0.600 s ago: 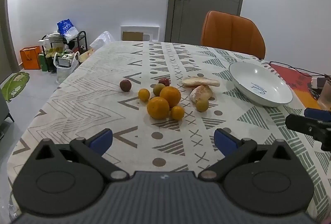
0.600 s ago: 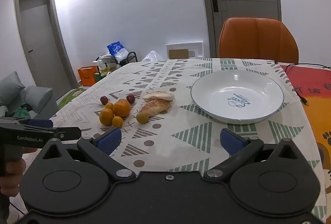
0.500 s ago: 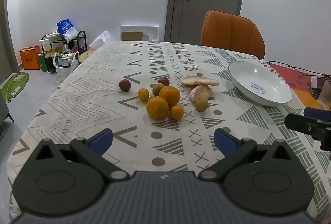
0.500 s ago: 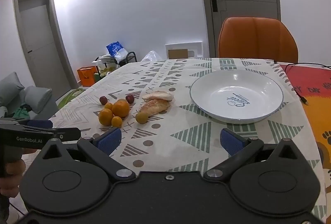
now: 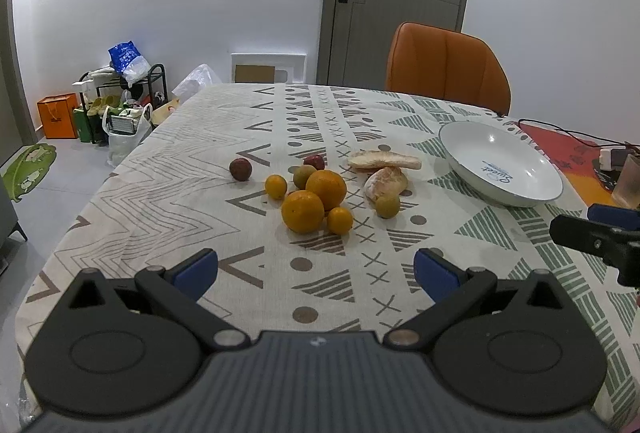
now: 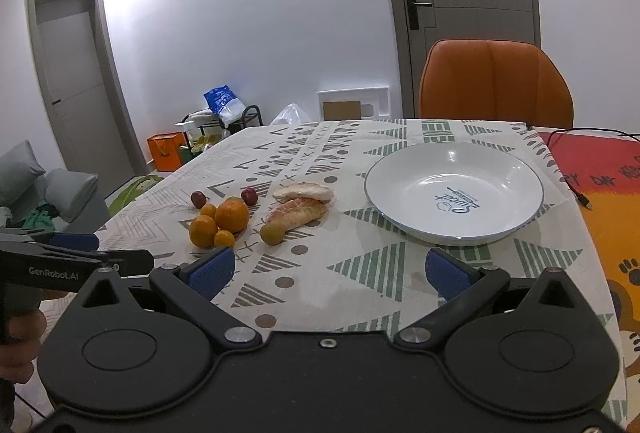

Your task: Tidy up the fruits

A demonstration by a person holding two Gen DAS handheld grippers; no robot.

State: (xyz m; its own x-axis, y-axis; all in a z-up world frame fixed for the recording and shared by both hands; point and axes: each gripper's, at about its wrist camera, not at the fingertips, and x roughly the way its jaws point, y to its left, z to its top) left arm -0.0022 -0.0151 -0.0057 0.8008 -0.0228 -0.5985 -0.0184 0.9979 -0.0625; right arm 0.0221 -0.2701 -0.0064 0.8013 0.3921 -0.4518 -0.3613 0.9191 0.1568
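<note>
While hovering low over the bench (image 5: pixel 168 169), both wide open and holding nothing: left hand-held gripper (image 5: pixel 316 269), right hand-held gripper (image 6: pixel 330 271), presumably poised to start picking. At twelve o'clock, clustered fruits: two oranges (image 5: pixel 303 211), two small oranges (image 5: pixel 340 220), two greenish fruits (image 5: pixel 387 206), two dark-red ones (image 5: pixel 240 169). At two o'clock, one empty plate (image 5: pixel 464 153).

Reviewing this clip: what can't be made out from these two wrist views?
- Right gripper: left wrist view, cut off by the right edge; its jaws show fully only in its own view.
- Hand on the left gripper: right wrist view, cut off by the left edge.
- Small greenish fruit: left wrist view, partly behind a large orange; kind unclear.
- Plate lettering: too small.
</note>
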